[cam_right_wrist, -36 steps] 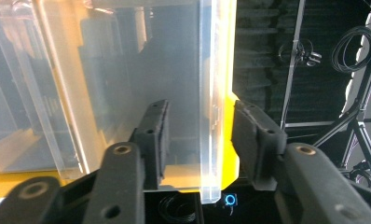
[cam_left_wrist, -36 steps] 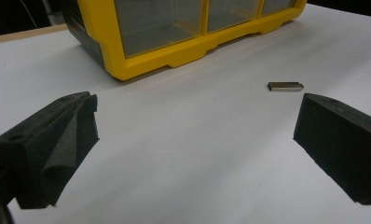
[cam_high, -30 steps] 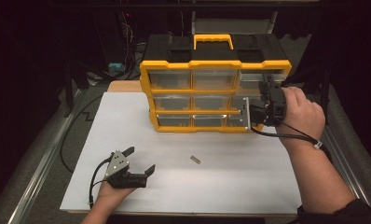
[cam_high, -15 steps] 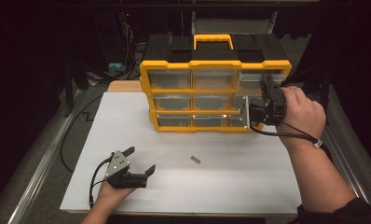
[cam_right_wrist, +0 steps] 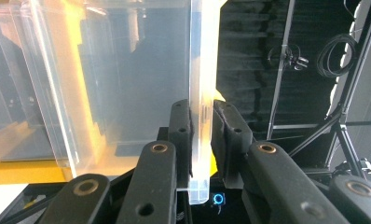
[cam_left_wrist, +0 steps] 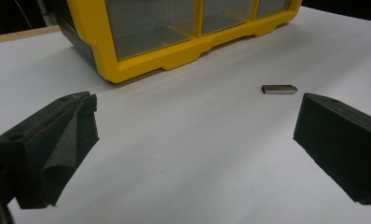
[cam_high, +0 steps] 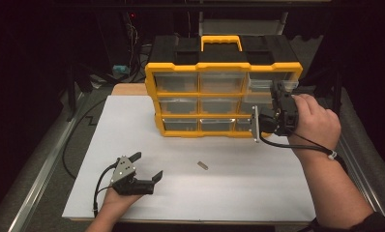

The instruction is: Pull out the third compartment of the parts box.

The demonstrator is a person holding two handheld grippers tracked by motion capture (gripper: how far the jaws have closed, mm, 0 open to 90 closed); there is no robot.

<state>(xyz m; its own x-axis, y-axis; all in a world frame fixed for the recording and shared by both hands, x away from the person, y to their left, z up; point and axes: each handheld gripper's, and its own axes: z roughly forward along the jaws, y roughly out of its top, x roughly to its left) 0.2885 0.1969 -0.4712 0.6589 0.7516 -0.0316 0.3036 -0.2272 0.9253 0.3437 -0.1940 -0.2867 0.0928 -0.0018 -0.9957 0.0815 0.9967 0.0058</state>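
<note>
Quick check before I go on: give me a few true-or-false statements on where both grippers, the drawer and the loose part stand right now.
1. The right gripper is clamped on the front wall of a clear drawer. True.
2. That drawer sits in the bottom row of the yellow organizer. False: it is the top right drawer, pulled partly out.
3. The left gripper holds the small metal piece. False: its jaws are open and hold nothing; the piece lies on the white sheet, apart from them.
4. The metal piece lies in front of the organizer. True.
</note>
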